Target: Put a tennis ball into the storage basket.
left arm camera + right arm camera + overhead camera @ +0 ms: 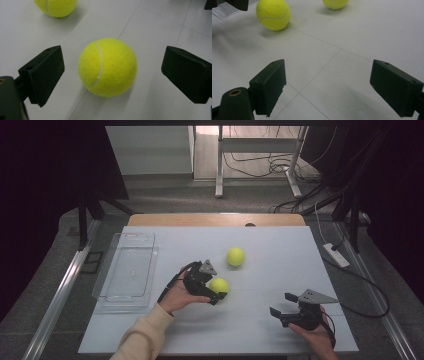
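Two tennis balls lie right of the clear tray point(125, 270): the near tennis ball point(108, 67) sits untouched between the left gripper's point(112, 72) spread jaws, and the right gripper point(328, 87) gapes empty.

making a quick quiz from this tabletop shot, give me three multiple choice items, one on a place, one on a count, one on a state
1. Where does the clear plastic bin stand on the table?
A. at its left side
B. at its right side
C. between the two grippers

2. How many tennis balls lie on the table?
A. one
B. two
C. four

3. How does the left gripper stand to the near tennis ball?
A. shut tight on it
B. open, with the ball between its jaws and apart from them
C. open, far from any ball

Answers:
1. A, the high view shows the bin by the left edge.
2. B, the near ball and the far tennis ball are the only two.
3. B, the left gripper view shows bare table between each jaw and the ball.
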`<state>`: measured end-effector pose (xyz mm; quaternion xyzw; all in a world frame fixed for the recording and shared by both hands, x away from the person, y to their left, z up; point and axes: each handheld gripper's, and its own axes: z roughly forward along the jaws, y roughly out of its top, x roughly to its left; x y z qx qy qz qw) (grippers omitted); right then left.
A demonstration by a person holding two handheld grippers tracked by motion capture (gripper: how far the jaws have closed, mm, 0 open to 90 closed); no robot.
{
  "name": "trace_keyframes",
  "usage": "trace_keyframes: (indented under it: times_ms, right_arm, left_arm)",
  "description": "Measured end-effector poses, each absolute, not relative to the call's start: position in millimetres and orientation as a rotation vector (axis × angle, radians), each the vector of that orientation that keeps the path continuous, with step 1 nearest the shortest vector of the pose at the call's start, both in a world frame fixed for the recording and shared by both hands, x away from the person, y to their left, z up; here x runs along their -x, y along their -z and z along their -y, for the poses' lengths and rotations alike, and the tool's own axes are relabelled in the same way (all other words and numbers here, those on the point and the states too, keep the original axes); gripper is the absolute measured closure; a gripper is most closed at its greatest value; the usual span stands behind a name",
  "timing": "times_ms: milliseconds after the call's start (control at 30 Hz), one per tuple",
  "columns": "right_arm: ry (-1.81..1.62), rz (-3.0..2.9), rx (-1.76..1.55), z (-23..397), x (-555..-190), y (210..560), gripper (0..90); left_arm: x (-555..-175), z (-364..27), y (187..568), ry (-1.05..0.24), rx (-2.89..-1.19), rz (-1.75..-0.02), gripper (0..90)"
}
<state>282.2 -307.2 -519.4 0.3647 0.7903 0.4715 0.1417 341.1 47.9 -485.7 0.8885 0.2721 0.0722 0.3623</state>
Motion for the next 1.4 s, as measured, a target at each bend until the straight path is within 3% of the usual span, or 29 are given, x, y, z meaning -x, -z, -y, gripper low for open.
trace_keyframes:
  times_ms: [667, 767, 1000, 1400]
  right_arm:
    - [-1.361, -2.280, -1.052, 308, -282, 520, 13.6]
    - [-1.361, -2.280, -1.052, 308, -282, 520, 13.6]
    - [-1.359, -2.276, -1.056, 309, -282, 520, 13.7]
    - [-1.359, -2.274, -1.056, 309, -283, 519, 13.7]
  left_arm:
    - [-347, -34, 505, -0.191, -2.368, -0.713, 5.7]
    - [-347, -33, 506, -0.197, -2.369, -0.717, 7.6]
    - [-347, -35, 507, -0.213, -2.372, -0.712, 25.3]
    - [-343, -40, 497, -0.236, -2.362, -0.689, 26.8]
